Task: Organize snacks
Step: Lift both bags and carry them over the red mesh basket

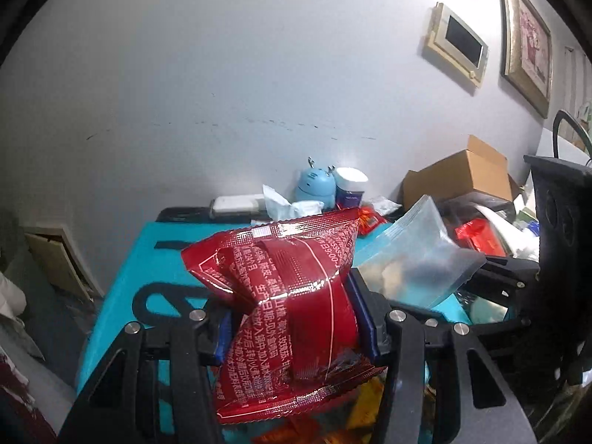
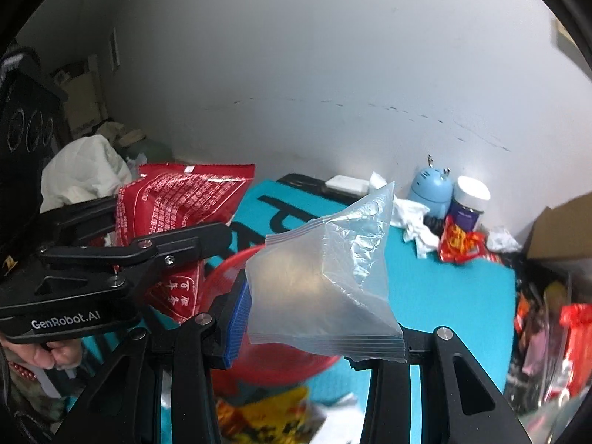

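Note:
My left gripper (image 1: 296,327) is shut on a shiny red snack packet (image 1: 292,288) with white print, held upright above the teal mat (image 1: 122,277). In the right wrist view that same red packet (image 2: 177,203) and the left gripper (image 2: 155,236) show at the left. My right gripper (image 2: 318,329) is shut on a clear zip bag (image 2: 325,277), lifted over a red basket (image 2: 229,273). The clear zip bag (image 1: 414,259) also appears to the right in the left wrist view. A hand (image 2: 55,355) holds the left gripper's handle.
At the mat's far edge stand a blue round toy (image 2: 431,188), a white-capped purple jar (image 2: 468,203), tissues (image 2: 410,218) and a red-yellow wrapper (image 2: 458,244). Yellow and orange snack packs (image 2: 270,418) lie near me. A cardboard box (image 1: 462,177) and clutter fill the right side.

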{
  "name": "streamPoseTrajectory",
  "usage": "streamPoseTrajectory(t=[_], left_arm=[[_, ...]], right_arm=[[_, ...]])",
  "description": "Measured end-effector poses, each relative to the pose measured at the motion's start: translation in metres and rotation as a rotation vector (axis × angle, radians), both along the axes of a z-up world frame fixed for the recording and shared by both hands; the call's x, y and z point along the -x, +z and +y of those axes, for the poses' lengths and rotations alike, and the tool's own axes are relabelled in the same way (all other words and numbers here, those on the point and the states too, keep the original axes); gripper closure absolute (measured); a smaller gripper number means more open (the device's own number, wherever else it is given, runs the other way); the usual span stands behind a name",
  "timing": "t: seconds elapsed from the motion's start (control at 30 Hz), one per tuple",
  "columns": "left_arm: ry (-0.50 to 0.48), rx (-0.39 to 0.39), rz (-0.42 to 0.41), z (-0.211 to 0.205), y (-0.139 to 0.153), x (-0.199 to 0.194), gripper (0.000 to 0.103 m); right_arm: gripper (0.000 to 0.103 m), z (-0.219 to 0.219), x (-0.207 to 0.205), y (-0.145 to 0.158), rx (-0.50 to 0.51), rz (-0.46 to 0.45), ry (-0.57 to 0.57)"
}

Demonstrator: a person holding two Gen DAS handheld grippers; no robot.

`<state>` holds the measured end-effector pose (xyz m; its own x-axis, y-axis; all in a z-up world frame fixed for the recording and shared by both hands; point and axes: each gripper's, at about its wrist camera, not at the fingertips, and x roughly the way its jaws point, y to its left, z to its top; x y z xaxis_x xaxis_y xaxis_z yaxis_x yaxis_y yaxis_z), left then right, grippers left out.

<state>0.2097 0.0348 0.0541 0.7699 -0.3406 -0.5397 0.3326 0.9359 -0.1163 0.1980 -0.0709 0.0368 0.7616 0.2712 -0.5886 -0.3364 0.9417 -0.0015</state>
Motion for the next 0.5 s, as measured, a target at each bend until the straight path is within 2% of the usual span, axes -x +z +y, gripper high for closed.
streamPoseTrajectory(t=[0.23,0.37,0.5], left_arm=[[0.021,-0.012,-0.003,-0.004,-0.005,-0.030,0.052],[0.020,-0.024,0.042,-0.005,-0.019,-0.044,0.052],[0.021,-0.055,0.105,-0.011,-0.037,-0.058,0.052]], right_arm=[[0.062,0.005,-0.037,-0.014,0.055,0.017,-0.011],[0.062,-0.002,-0.052,-0.030,0.012,0.048,-0.026],[0.061,-0.004,-0.058,-0.043,0.036,0.088,-0.032]])
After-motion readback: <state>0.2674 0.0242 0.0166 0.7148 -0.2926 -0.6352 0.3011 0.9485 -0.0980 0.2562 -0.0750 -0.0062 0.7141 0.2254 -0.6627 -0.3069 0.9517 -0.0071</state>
